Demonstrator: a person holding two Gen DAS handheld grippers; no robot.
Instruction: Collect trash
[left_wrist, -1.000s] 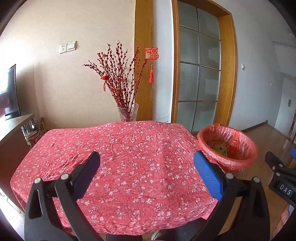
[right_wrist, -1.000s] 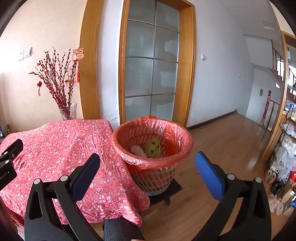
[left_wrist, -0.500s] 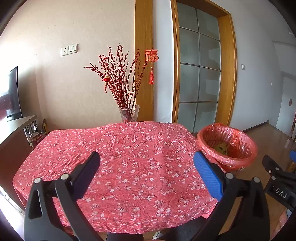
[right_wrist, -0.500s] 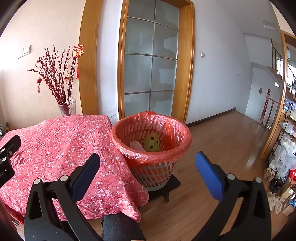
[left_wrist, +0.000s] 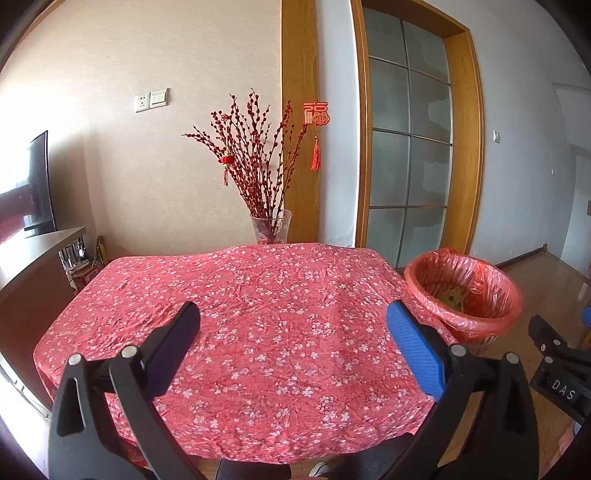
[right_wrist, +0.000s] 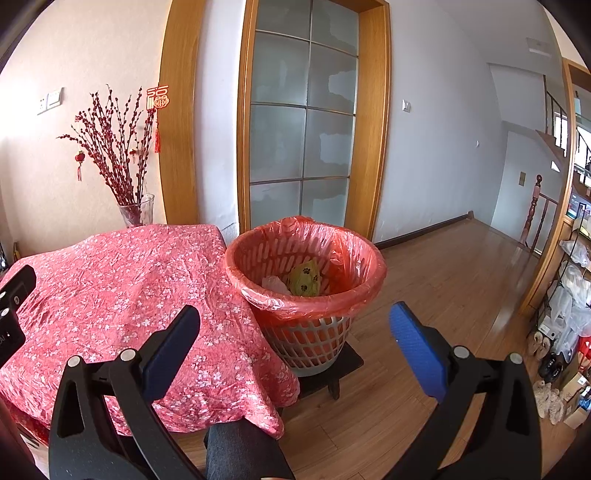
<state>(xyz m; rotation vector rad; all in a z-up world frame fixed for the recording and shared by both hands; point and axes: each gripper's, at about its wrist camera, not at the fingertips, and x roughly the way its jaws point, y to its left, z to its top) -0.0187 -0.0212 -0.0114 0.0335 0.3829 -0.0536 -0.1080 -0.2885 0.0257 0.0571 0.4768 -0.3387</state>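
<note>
Red floral cloth covers the table, and nothing lies on the part of it that shows, which suggests the collecting is finished or close to it. Toward the back edge a glass vase of red branches stands out of the working area. The left gripper hovers over the near edge of the cloth with its jaws wide apart and nothing between them. To the right, just beside the table's corner, the bin sits raised on a low dark stool, probably to bring its rim near tabletop height for easy dropping. A yellow-green wrapper and some pale plastic lie inside its red liner. The right gripper points at the bin, likewise spread and empty.
</note>
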